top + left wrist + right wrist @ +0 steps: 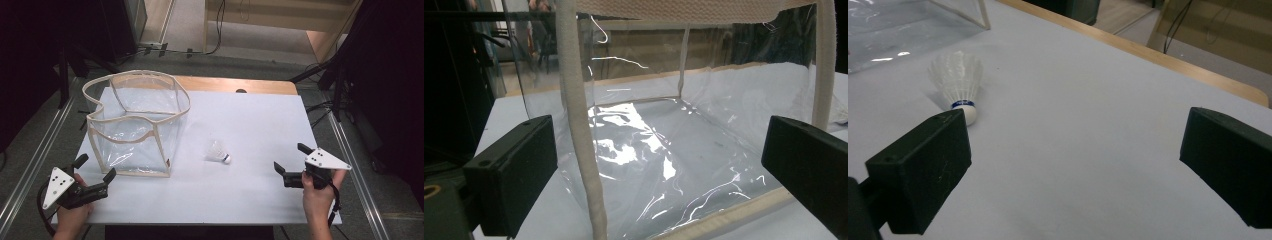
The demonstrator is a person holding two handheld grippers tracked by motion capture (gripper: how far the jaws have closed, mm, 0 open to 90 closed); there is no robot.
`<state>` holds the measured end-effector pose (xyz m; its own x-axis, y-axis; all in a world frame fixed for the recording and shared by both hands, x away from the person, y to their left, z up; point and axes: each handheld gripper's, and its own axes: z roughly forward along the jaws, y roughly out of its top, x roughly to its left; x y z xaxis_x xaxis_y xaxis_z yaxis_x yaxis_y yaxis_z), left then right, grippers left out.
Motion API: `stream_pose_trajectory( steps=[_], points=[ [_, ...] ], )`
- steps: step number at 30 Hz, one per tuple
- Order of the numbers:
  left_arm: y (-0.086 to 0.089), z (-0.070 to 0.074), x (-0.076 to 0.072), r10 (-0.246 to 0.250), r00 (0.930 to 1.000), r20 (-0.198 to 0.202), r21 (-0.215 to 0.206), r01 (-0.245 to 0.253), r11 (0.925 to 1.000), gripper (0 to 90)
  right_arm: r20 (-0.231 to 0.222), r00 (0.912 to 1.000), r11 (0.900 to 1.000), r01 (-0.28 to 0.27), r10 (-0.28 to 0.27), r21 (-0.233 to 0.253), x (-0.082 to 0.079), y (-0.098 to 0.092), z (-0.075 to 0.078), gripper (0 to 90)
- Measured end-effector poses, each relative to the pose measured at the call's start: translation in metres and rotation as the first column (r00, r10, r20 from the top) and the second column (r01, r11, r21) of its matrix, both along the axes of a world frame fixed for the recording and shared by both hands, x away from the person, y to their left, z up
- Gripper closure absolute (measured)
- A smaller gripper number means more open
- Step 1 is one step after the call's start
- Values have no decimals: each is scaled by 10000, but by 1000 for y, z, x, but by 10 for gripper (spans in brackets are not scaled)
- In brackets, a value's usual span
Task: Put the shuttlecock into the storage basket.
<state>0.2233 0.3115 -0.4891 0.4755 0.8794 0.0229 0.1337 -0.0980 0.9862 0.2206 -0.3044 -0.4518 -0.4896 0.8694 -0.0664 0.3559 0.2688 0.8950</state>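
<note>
A white shuttlecock (218, 151) with a blue band lies on its side in the middle of the white table (250, 125); in the right gripper view the shuttlecock (959, 80) lies ahead and to the left of the jaws. A clear plastic box bag (137, 122) with beige trim stands at the left, its mouth up and nothing inside. My left gripper (95, 167) is open just in front of the bag's near corner; the bag's trim (579, 140) rises between the jaws in its own view. My right gripper (289, 157) is open at the right, apart from the shuttlecock.
A wooden edge (235, 85) runs along the table's far side. Metal rails (30, 165) flank the table on both sides. Dark stands and cables (330, 75) sit beyond the far right corner. Bare tabletop lies between the shuttlecock and my right gripper.
</note>
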Motion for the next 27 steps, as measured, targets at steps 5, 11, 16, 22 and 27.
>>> stream_pose_trajectory(
  steps=[5,11,16,22,27],
  points=[
    [0,0,0,5,10000,-5,11,-5,10000,21,-120,9985,9984,-537,534,-190,9,9,8,0],
    [-1,0,-1,27,10000,8,51,-27,10000,21,-365,9953,9954,-912,901,-288,17,17,9,0],
    [-1,0,-1,19,10000,19,49,-19,10000,22,-629,9895,9895,-1336,1301,-550,27,29,12,0],
    [-1,0,-1,6,10000,21,57,-6,10000,21,-840,9847,9844,-1589,1525,-757,35,37,15,0],
    [-1,0,-1,-4,10000,24,70,4,10000,21,-986,9802,9799,-1803,1718,-858,42,46,18,0]
  ],
)
